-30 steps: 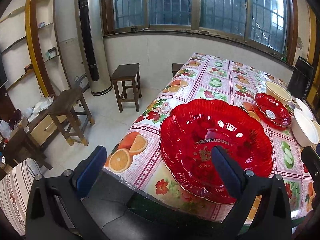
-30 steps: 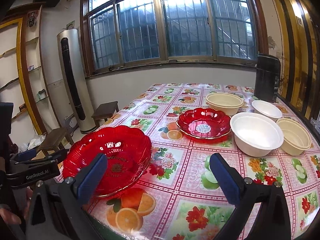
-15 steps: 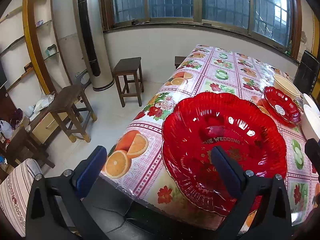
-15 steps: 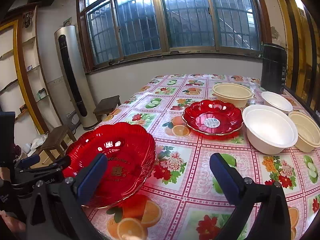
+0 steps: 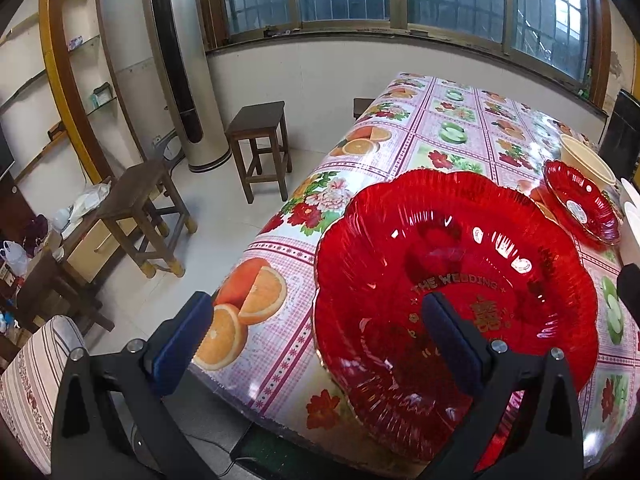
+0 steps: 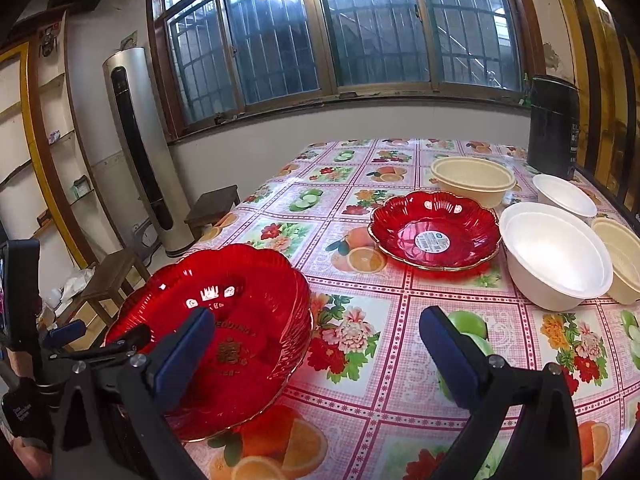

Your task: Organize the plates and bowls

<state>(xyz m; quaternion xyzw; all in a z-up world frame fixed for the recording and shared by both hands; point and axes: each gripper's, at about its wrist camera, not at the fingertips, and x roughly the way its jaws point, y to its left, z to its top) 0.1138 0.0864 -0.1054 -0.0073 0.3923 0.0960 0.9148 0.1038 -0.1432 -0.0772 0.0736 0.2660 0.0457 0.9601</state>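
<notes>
Straddling the big red plate (image 5: 452, 280) rim, left hand-held gripper (image 5: 316, 344) gapes wide

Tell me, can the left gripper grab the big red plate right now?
Probably yes. The left gripper is open, and the rim of the big red plate sits between its two fingers at the table's near edge. Nothing blocks it; the small red plate sits well away.

A table with a shiny pink cloth full of fruit and flower pictures (image 6: 360, 364) holds the dishes. On it sit a big red plastic plate (image 6: 248, 312), a small red plate (image 6: 436, 232), two white bowls (image 6: 556, 256) and two cream bowls (image 6: 472, 180). A tall black box (image 6: 554, 124) stands at the far corner.
</notes>
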